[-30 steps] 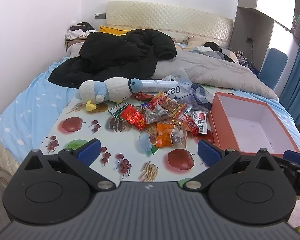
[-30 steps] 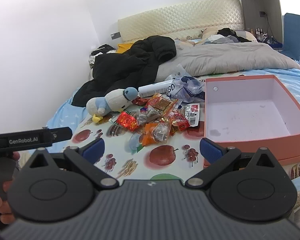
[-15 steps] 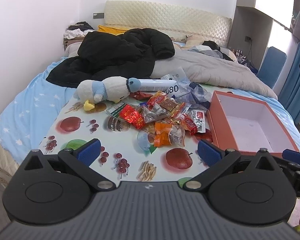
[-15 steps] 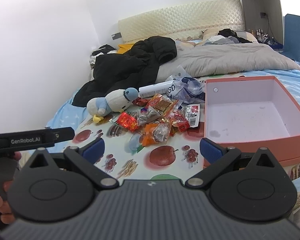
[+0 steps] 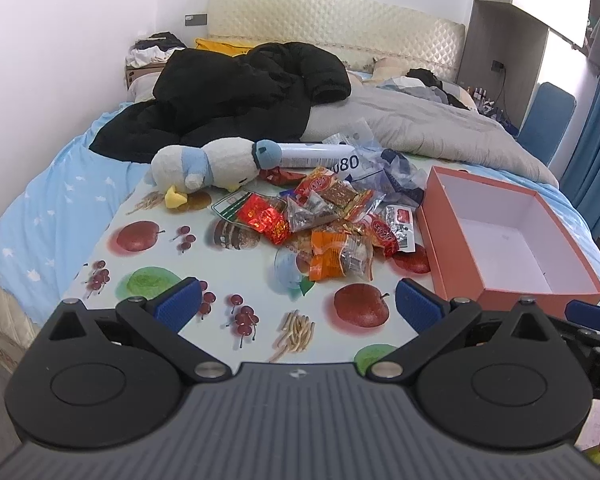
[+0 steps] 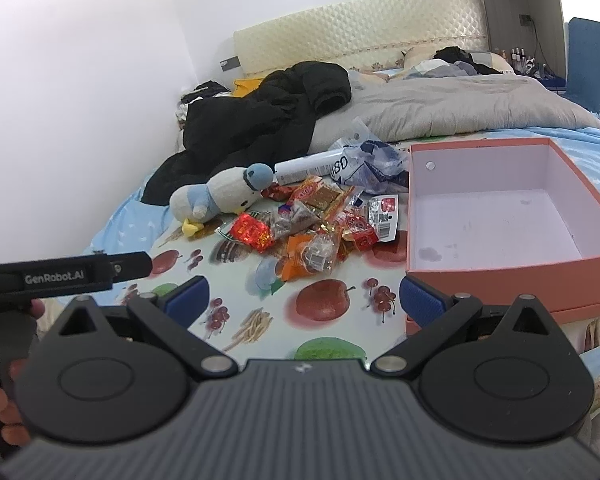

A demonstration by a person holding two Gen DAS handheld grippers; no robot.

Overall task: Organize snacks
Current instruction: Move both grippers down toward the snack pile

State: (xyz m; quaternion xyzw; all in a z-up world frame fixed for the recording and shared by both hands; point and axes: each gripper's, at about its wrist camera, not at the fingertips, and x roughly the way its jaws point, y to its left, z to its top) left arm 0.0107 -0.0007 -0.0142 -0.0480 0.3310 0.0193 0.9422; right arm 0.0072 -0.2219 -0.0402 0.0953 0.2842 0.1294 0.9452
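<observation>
Snacks heaped mid-table, box empty beside them

Left tongs (image 5: pixel 296 304) and right tongs (image 6: pixel 304 300) hang spread wide, holding nothing — the snack packets (image 5: pixel 332 224) lie piled on the table (image 5: pixel 228 264), just left of the orange box (image 5: pixel 512 292). Light, crinkly, probably slippery wrappers — best pinched by a sealed edge.

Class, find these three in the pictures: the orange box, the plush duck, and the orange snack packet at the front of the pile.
orange box (image 6: pixel 512 268), right wrist view, on its near outer wall.
plush duck (image 5: pixel 220 162), left wrist view, on its white body.
orange snack packet (image 5: pixel 327 258), left wrist view, on the packet's orange face.
</observation>
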